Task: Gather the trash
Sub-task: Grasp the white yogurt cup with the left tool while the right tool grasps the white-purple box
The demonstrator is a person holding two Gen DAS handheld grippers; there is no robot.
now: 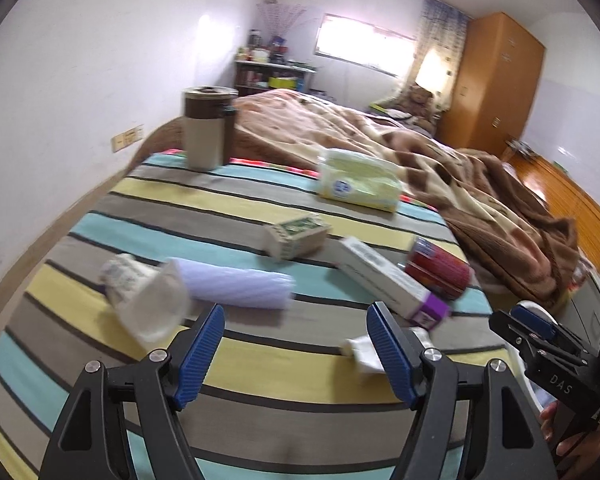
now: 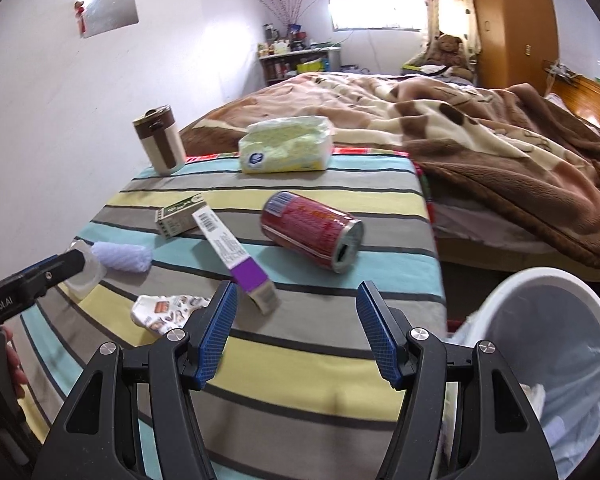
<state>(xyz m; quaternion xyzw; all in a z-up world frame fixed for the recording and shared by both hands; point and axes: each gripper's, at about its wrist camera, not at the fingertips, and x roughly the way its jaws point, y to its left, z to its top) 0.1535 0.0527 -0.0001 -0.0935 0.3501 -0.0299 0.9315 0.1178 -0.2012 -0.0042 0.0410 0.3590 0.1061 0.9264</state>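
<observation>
Where striped cloth (image 2: 300,360) ends, bin (image 2: 548,292) alongside

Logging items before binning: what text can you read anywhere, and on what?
"DAS": right gripper body, left wrist view.
"enRobot.AI", start cut off: left gripper body, right wrist view.
Red can, purple-ended box, small green box, tissue pack: print blurred, unreadable.

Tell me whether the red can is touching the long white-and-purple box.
Apart. The right wrist view shows striped cloth between the red can and the long white-and-purple box; the left wrist view makes them overlap.
</observation>
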